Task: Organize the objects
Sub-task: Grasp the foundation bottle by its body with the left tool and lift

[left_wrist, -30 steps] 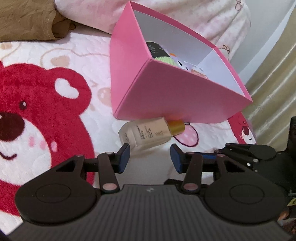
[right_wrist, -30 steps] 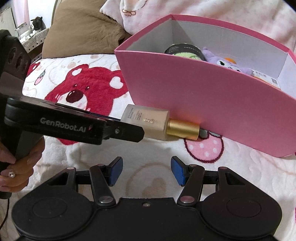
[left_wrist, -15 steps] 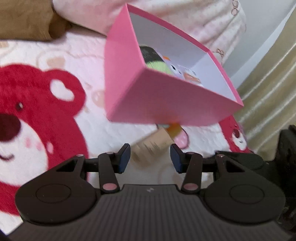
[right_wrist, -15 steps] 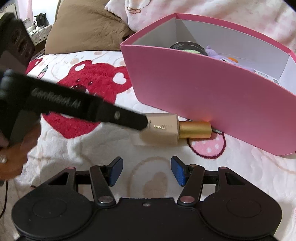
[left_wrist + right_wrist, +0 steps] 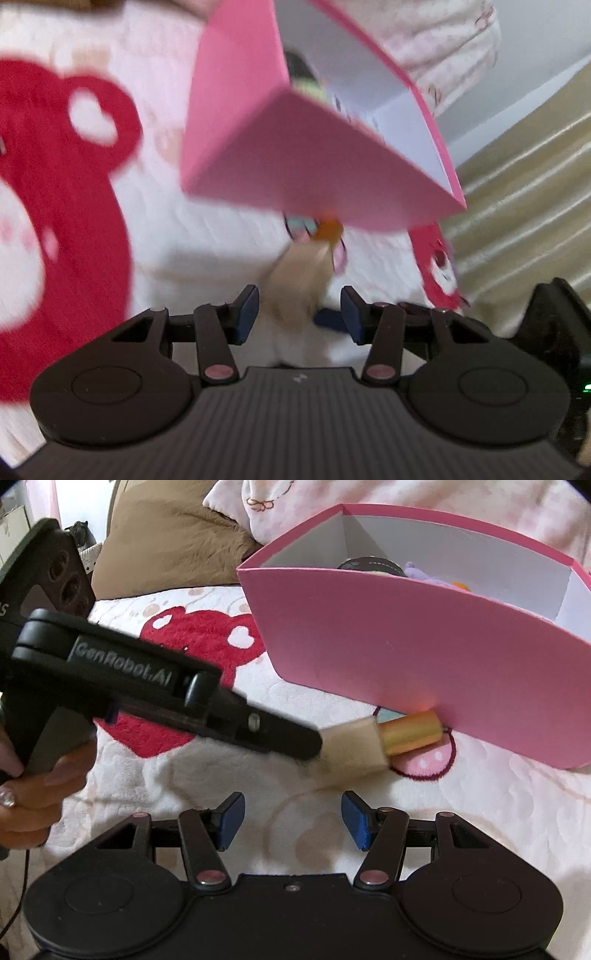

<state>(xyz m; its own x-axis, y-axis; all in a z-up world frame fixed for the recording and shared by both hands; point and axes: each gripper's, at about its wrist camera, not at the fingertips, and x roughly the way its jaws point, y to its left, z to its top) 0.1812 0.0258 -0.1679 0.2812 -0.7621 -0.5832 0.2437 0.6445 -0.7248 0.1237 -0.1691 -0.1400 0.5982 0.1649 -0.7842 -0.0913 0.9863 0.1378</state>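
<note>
A beige foundation bottle [image 5: 299, 280] with a gold cap [image 5: 412, 731] lies on the blanket, its cap end against the pink box [image 5: 306, 166]. My left gripper [image 5: 298, 312] is open with the bottle's base between its blue pads, not gripped; the view is blurred. In the right wrist view the left gripper [image 5: 314, 742] reaches the bottle [image 5: 354, 746] from the left. My right gripper [image 5: 293, 821] is open and empty, hovering just before the bottle. The pink box [image 5: 424, 664] holds a black-lidded jar [image 5: 371, 563] and a purple plush [image 5: 424, 574].
The white blanket has red bear prints [image 5: 199, 642]. A brown pillow [image 5: 166, 546] and a pink-patterned quilt [image 5: 332, 494] lie behind the box. A beige curtain [image 5: 524, 192] hangs at the right. A hand [image 5: 40, 786] holds the left gripper.
My left gripper has pushed forward and to the right, so the bottle now sits between its pads. The bottle has turned, its cap still by the box. My right gripper moved slightly.
</note>
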